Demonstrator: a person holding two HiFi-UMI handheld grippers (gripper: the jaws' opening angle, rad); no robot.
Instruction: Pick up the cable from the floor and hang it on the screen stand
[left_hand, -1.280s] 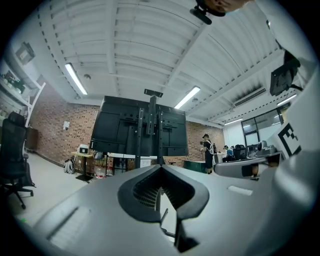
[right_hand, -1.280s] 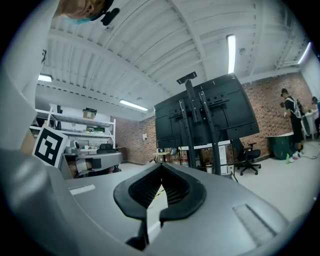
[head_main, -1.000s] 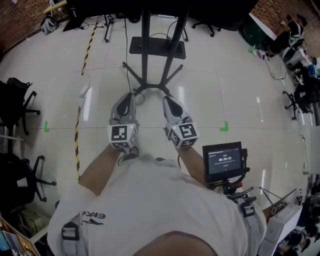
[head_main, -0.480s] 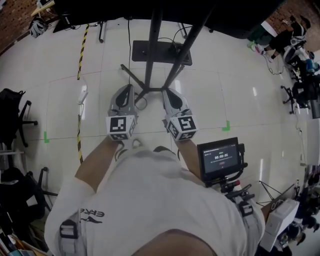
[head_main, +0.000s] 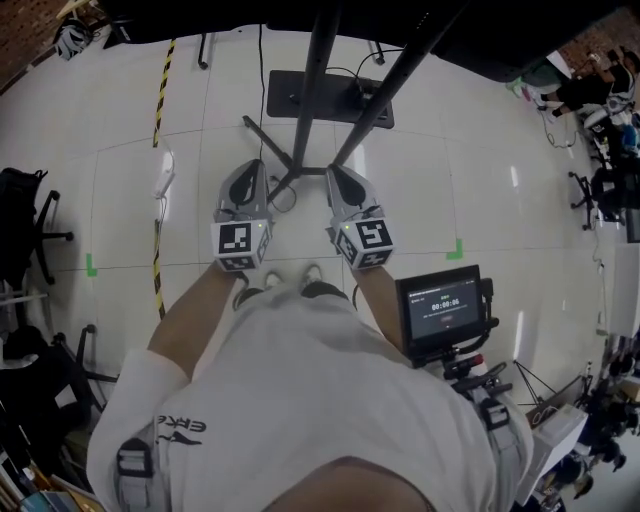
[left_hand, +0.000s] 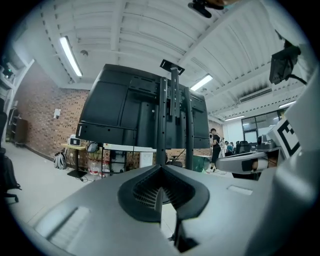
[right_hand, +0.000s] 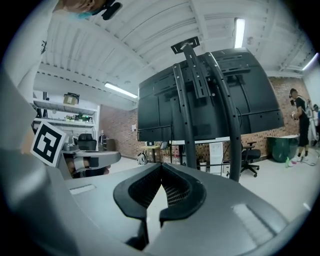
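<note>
- Both claws are out in front of the person, side by side, noses aimed at 12 o'clock toward the screen stand (head_main: 318, 80).
- Left gripper (head_main: 249, 168): in its own view the left gripper (left_hand: 160, 172) has its jaws pressed together at the tips, with nothing between them.
- Right gripper (head_main: 336, 174): same story, as the right gripper (right_hand: 161, 169) shows jaws closed tip to tip and empty.
- The cable (head_main: 284, 203) lies on the floor, a thin dark loop at the foot of the stand, between the two grippers and touched by neither.
- From that loop a thin line runs away along the tiles toward 12 o'clock.
- The stand's black posts rise right ahead of both cameras, with the back of the big dark screen (left_hand: 125, 110) mounted on them; the stand (right_hand: 189, 120) fills the middle of the right gripper view.
- At the person's 4 o'clock sits a small monitor (head_main: 441, 311).
- Out at 9 o'clock stands a black chair (head_main: 25, 210).
</note>
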